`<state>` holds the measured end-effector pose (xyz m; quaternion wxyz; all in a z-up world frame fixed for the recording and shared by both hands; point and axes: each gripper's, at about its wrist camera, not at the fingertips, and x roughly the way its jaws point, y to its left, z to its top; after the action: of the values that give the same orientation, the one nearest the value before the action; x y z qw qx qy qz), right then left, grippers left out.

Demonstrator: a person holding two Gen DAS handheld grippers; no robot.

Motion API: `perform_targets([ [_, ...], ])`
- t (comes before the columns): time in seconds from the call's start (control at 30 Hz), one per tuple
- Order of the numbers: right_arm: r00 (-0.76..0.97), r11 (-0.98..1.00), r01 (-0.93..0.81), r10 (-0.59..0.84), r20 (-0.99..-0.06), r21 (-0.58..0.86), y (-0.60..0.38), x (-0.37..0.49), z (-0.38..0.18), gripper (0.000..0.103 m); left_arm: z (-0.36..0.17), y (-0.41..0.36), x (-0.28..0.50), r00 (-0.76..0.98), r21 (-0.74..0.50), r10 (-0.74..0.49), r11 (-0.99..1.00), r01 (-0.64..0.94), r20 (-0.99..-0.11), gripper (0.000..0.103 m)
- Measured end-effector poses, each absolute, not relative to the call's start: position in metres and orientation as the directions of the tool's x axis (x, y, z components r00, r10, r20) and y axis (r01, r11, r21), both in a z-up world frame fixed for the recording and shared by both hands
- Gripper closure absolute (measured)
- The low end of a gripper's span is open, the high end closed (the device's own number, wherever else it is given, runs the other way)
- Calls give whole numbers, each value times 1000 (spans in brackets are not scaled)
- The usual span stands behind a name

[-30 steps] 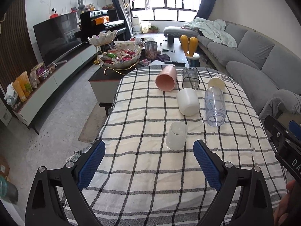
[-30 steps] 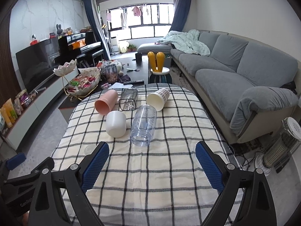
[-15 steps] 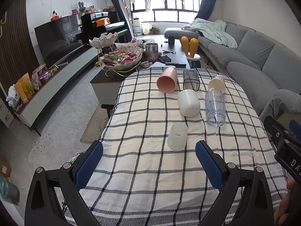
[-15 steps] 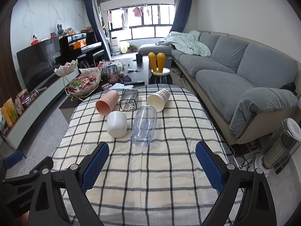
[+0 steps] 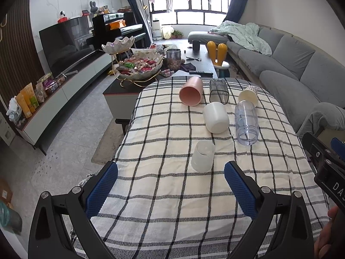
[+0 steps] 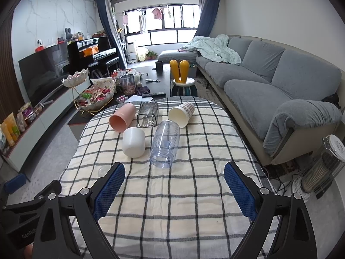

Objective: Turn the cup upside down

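Ahead of both tongs stretches the checked tablecloth (image 5: pixel 163 129); the left gripper (image 5: pixel 171 183) and right gripper (image 6: pixel 174 182) hover spread wide, pinching nothing. Just beyond the left tongs, nearer the right-hand finger, the frosted cup (image 5: pixel 202 156) stands mouth-down. From the right wrist view only its rim (image 6: pixel 103 170) peeks past the left-hand finger, while the heater (image 6: pixel 323 168) appears there alone.

Both grippers hover low and level, side by side — the left gripper (image 5: pixel 171 182) with its blue-padded jaws spread wide, the right gripper (image 6: pixel 174 182) likewise agape, each holding nothing.
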<state>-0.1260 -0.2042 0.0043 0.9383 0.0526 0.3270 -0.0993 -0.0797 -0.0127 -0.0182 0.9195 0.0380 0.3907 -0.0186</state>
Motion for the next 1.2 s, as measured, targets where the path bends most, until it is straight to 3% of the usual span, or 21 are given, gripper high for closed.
perform_targets([
  [1.2,765,975,221,-150,-626,36,-205,-128,7,8,-6,-7,-84,757,45,6,998,31,-654,0],
])
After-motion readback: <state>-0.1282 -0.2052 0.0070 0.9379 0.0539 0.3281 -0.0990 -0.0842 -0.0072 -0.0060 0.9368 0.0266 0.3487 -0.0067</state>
